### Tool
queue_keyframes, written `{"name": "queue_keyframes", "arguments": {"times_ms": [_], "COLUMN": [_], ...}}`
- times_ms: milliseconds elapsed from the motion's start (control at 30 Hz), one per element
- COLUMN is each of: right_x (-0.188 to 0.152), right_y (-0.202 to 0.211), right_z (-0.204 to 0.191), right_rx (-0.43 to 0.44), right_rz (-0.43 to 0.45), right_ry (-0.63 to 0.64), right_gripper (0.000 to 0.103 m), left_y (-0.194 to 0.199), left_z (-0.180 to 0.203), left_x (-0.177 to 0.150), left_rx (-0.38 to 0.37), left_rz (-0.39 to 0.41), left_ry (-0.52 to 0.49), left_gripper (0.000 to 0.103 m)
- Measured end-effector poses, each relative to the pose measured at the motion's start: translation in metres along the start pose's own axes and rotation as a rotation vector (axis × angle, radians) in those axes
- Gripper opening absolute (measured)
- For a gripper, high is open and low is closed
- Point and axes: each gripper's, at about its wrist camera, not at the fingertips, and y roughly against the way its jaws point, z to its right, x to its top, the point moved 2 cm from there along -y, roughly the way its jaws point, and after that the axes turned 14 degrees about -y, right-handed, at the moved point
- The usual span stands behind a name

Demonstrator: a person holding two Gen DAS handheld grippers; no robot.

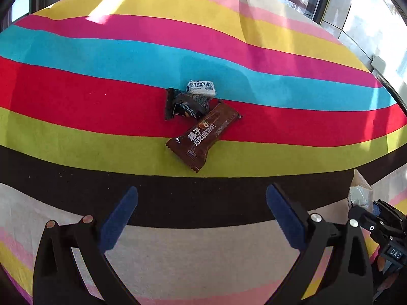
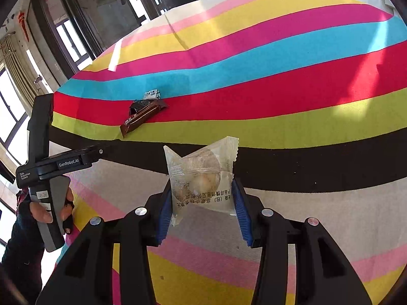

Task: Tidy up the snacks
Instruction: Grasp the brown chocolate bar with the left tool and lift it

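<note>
My right gripper (image 2: 202,193) is shut on a clear-wrapped round pastry (image 2: 201,175), its blue pads pressing the packet's two sides above the striped cloth (image 2: 305,101). Farther back on the red stripe lies a small pile: a brown chocolate bar (image 2: 142,118), a black packet (image 2: 138,104) and a small white packet (image 2: 152,94). In the left wrist view my left gripper (image 1: 202,192) is open and empty over the black stripe, with the brown bar (image 1: 203,137), black packet (image 1: 183,104) and white packet (image 1: 201,88) just ahead of it.
The striped cloth (image 1: 101,58) covers the whole table. The left tool's body (image 2: 76,158) and the hand holding it (image 2: 43,213) reach in from the left. The right tool (image 1: 381,226) shows at the right edge. Windows (image 2: 15,106) and glass doors lie beyond the table's far edge.
</note>
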Motion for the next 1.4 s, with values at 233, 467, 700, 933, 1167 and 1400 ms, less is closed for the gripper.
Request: {"name": "queue_keyframes", "arguments": {"times_ms": [233, 467, 700, 933, 1167, 1400], "right_x": [0.0, 0.0, 0.001, 0.001, 0.0, 0.001], "right_y": [-0.001, -0.005, -0.005, -0.004, -0.003, -0.002], "right_z": [0.002, 0.0, 0.002, 0.002, 0.002, 0.004], "right_rx": [0.007, -0.004, 0.002, 0.014, 0.015, 0.024], "right_rz": [-0.003, -0.016, -0.008, -0.004, -0.005, -0.004], "right_ry": [-0.015, -0.001, -0.012, -0.01, -0.006, -0.012], "right_gripper": [0.045, 0.045, 0.045, 0.045, 0.045, 0.045], "left_y": [-0.037, -0.019, -0.03, -0.011, 0.049, 0.08], "left_z": [0.009, 0.06, 0.048, 0.068, 0.085, 0.082], "left_x": [0.04, 0.022, 0.04, 0.019, -0.04, -0.078], "left_rx": [0.025, -0.024, 0.021, 0.025, 0.04, 0.085], "left_rz": [-0.05, -0.048, -0.017, 0.033, 0.128, 0.134], "left_ry": [-0.076, -0.255, -0.166, -0.273, -0.227, -0.116], "left_gripper": [0.095, 0.058, 0.084, 0.025, 0.025, 0.025]}}
